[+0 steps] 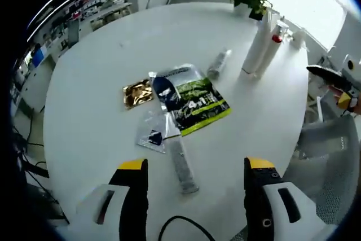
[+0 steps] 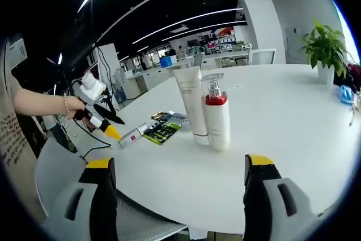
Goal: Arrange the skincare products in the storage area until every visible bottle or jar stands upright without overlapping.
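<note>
Skincare items on the round white surface (image 1: 84, 111)
Left gripper (image 1: 194, 167) and right gripper (image 2: 180, 167) both gape wide, empty — white tube (image 2: 192, 103) and pump bottle (image 2: 217, 118) upright, touching; sachets (image 1: 194, 103) flat mid-surface.

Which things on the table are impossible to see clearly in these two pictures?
- Print on the green packet: left gripper view, too small and blurred to read.
- Contents of the clear sachet: left gripper view, too small.
- Flat tube: right gripper view, partly hidden behind the left gripper.
- Labels on the tall tube and pump bottle: both views, too small.
- Blue thing at the table edge: right gripper view, cut off and blurred.
</note>
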{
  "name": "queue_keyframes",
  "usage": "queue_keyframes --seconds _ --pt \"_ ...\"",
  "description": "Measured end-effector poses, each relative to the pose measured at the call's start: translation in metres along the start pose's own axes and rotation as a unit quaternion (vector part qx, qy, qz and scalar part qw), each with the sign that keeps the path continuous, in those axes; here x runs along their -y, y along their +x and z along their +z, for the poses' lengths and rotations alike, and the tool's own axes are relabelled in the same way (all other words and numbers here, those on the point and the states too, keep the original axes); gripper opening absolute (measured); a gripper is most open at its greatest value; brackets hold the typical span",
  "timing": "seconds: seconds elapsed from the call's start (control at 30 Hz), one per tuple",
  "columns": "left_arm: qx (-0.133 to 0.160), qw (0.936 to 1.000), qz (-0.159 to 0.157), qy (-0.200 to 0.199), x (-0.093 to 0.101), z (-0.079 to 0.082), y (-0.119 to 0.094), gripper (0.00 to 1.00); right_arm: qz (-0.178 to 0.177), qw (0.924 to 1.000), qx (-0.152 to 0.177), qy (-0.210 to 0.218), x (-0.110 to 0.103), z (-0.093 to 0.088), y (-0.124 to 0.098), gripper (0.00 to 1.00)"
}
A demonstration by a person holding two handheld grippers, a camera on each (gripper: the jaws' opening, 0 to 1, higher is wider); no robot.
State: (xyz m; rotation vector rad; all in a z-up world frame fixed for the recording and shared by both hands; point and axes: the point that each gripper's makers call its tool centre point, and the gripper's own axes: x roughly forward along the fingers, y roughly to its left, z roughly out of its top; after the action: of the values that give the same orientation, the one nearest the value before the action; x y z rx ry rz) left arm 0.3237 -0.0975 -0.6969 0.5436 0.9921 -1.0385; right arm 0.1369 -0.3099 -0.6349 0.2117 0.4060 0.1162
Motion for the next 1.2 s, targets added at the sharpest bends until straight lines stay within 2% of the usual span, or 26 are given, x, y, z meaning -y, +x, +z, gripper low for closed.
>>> queue_keyframes --seconds 0.1,0.23,0.33,0.7,0.9,1.03,1.1,1.2 --pt "-0.045 0.9989 0.008 0.009 -0.004 -0.003 0.007 0.56 0.003 1.0000 -0.001 0.002 0.005 0.000 -0.003 0.95" --pt "-0.061 0.9979 0.012 0.019 -0.006 0.002 0.016 0.44 0.004 1.0000 -0.005 0.003 0.013 -0.002 -0.005 0.94" --pt "-0.090 0.9954 0.020 0.028 -0.010 -0.003 0.021 0.40 0.003 1.0000 -0.006 0.006 0.018 -0.003 -0.006 0.94" --pt "-0.134 0.9903 0.024 0.029 -0.019 -0.009 0.036 0.20 -0.002 0.9998 -0.012 0.015 0.031 -0.009 -0.007 0.93" --pt "-0.149 0.9883 0.028 0.017 -0.020 -0.015 0.040 0.18 -0.001 0.9997 -0.018 0.016 0.033 -0.011 -0.007 0.93" --pt "-0.146 0.9888 0.028 0.003 -0.020 -0.015 0.040 0.16 0.002 0.9997 -0.016 0.017 0.033 -0.009 -0.006 0.93" --pt "-0.139 0.9899 0.026 0.003 -0.019 -0.014 0.039 0.16 0.004 0.9997 -0.016 0.016 0.033 -0.009 -0.005 0.93" --pt "-0.121 0.9921 0.013 -0.028 -0.012 -0.010 0.035 0.15 0.012 0.9997 -0.014 0.015 0.030 -0.007 -0.003 0.93"
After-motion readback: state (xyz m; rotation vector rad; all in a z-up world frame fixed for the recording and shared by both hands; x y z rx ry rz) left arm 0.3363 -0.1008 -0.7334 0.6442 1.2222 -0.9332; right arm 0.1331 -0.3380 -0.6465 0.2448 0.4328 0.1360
